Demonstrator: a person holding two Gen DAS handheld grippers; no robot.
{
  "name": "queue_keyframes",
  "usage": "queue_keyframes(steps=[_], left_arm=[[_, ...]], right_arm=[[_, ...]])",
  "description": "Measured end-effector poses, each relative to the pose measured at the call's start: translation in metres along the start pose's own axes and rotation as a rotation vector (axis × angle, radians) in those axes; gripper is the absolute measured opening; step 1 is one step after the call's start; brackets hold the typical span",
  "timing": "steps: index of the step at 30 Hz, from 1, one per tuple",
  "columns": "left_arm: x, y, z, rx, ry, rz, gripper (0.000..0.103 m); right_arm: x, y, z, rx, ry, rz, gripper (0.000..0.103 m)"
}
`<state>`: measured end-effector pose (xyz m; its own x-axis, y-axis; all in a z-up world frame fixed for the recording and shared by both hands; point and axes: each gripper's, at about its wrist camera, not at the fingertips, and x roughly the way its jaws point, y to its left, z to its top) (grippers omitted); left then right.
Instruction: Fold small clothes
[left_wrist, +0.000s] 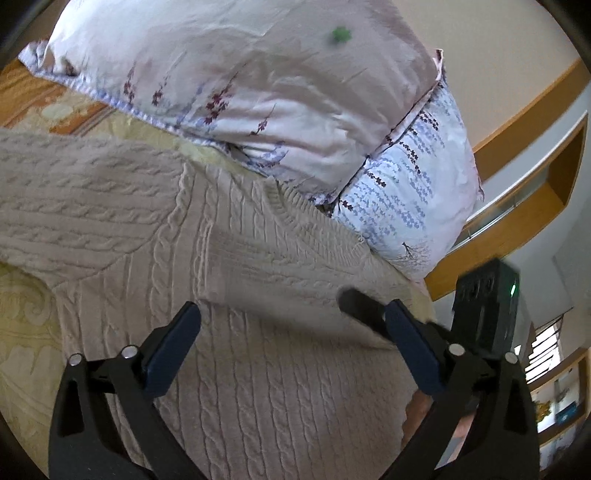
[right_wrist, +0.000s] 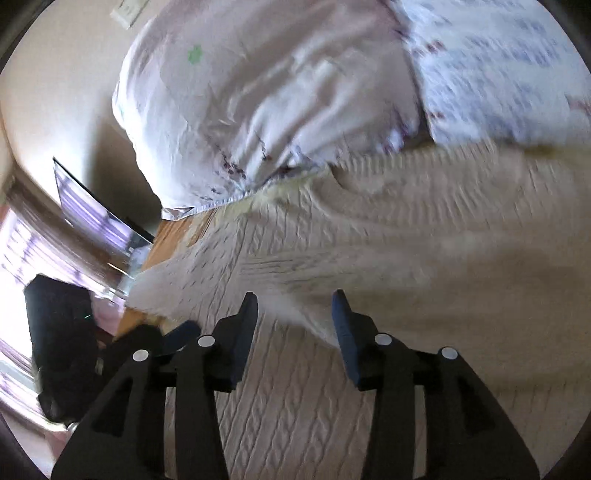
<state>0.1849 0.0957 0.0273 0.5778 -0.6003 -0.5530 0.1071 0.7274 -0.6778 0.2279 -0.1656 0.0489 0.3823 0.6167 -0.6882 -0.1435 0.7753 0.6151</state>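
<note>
From the left wrist view, the left gripper (left_wrist: 291, 321) hovered with jaws wide apart over the beige cable-knit sweater (left_wrist: 155, 221), which lay spread on the bed below the floral pillows (left_wrist: 258, 85). From the right wrist view, the right gripper (right_wrist: 293, 308) stood apart, empty, above the sweater (right_wrist: 369, 240).

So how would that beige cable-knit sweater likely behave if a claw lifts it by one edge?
The sweater would probably flop and drape, since it already lies in soft folds. Its thick cable knit suggests some weight for its size. The textured yarn likely grips rather than slips, though the open left claw might snag loops.
</note>
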Motion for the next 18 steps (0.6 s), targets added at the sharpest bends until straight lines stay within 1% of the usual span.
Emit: queue_keyframes(steps=[3, 4, 7, 10, 12, 16, 17, 18], left_arm=[[0.007, 0.002, 0.002, -0.027, 0.029, -0.018, 0.086], [0.012, 0.002, 0.002, -0.041, 0.045, -0.024, 0.081], [0.023, 0.006, 0.002, -0.103, 0.087, -0.022, 0.073], [0.028, 0.012, 0.0, -0.163, 0.102, -0.008, 0.068], [0.026, 0.015, -0.001, -0.194, 0.099, -0.009, 0.066], [0.026, 0.022, -0.003, -0.282, 0.104, -0.029, 0.065], [0.028, 0.022, -0.003, -0.29, 0.101, -0.028, 0.065], [0.03, 0.022, -0.002, -0.294, 0.098, -0.028, 0.065]], right_arm=[[-0.032, -0.048, -0.01, 0.199, -0.045, 0.046, 0.046], [-0.048, -0.071, -0.017, 0.295, -0.078, 0.06, 0.046], [-0.085, -0.124, -0.035, 0.492, -0.164, 0.053, 0.046], [-0.109, -0.157, -0.052, 0.63, -0.251, 0.041, 0.045], [-0.122, -0.167, -0.057, 0.667, -0.308, 0.053, 0.045], [-0.14, -0.177, -0.056, 0.692, -0.426, -0.02, 0.045], [-0.143, -0.179, -0.055, 0.689, -0.452, -0.035, 0.045], [-0.146, -0.184, -0.058, 0.689, -0.467, -0.035, 0.042]])
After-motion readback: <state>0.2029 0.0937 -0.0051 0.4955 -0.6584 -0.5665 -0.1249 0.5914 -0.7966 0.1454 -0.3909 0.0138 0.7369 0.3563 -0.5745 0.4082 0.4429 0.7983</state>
